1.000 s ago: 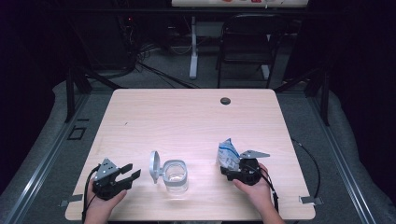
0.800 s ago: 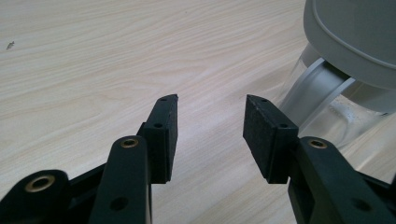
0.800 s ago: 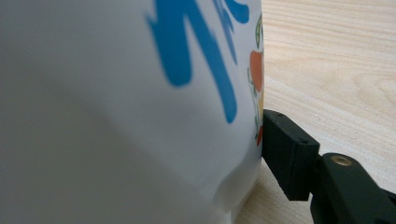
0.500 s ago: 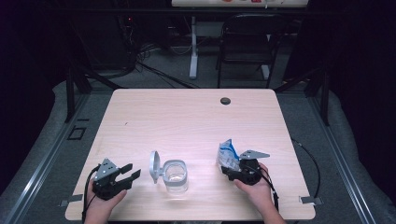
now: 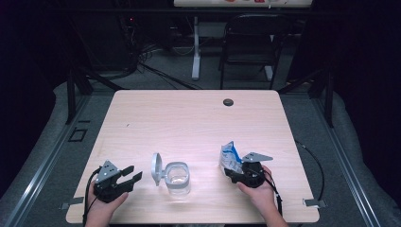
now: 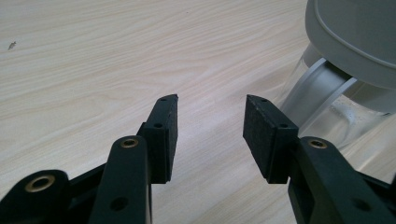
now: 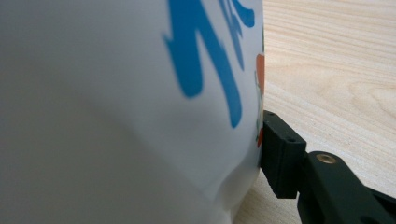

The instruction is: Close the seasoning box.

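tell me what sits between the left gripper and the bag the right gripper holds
In the high view, a clear jar with its lid flipped open stands between the left gripper and the bag.

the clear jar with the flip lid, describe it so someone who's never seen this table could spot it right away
Start at the light wooden table and go to its near edge, between the person's two hands. The clear jar stands there, closer to the left claw than to the right claw, which is clamped on a white and blue bag. It is the one see-through thing, with a grey lid hinged open on its left.
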A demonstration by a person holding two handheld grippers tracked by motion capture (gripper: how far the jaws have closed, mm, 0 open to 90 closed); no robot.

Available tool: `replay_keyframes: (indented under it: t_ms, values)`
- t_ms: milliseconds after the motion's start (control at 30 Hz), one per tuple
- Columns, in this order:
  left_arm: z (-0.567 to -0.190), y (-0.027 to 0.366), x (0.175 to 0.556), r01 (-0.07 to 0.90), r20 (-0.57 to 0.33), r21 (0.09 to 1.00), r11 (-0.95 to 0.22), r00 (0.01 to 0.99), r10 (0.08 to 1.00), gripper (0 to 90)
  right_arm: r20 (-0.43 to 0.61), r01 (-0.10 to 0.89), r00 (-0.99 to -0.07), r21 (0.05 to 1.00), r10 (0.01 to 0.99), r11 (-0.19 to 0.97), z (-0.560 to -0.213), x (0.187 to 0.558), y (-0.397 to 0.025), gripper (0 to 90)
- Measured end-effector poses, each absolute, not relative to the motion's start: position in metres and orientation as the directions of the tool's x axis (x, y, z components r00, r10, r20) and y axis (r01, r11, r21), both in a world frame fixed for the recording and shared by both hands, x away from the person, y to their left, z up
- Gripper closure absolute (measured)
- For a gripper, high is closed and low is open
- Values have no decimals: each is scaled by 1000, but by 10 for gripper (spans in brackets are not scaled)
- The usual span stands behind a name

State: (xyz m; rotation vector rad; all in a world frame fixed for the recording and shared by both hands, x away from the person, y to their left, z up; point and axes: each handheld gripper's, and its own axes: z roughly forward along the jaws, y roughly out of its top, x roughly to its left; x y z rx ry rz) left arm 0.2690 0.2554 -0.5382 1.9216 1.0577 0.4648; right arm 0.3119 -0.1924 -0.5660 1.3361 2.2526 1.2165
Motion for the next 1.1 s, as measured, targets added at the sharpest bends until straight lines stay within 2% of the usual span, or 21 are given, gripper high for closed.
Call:
replay_keyframes:
  t_ms: [533, 1100]
  values:
    - [-538, 256, 269, 492, -79, 830, -263, 570, 818, 557, 211, 596, -559, 775, 802, 212, -563, 310, -191, 521]
    - [-537, 256, 269, 491, -79, 831, -262, 570, 818, 557, 152, 553, -586, 793, 796, 257, -543, 307, -184, 521]
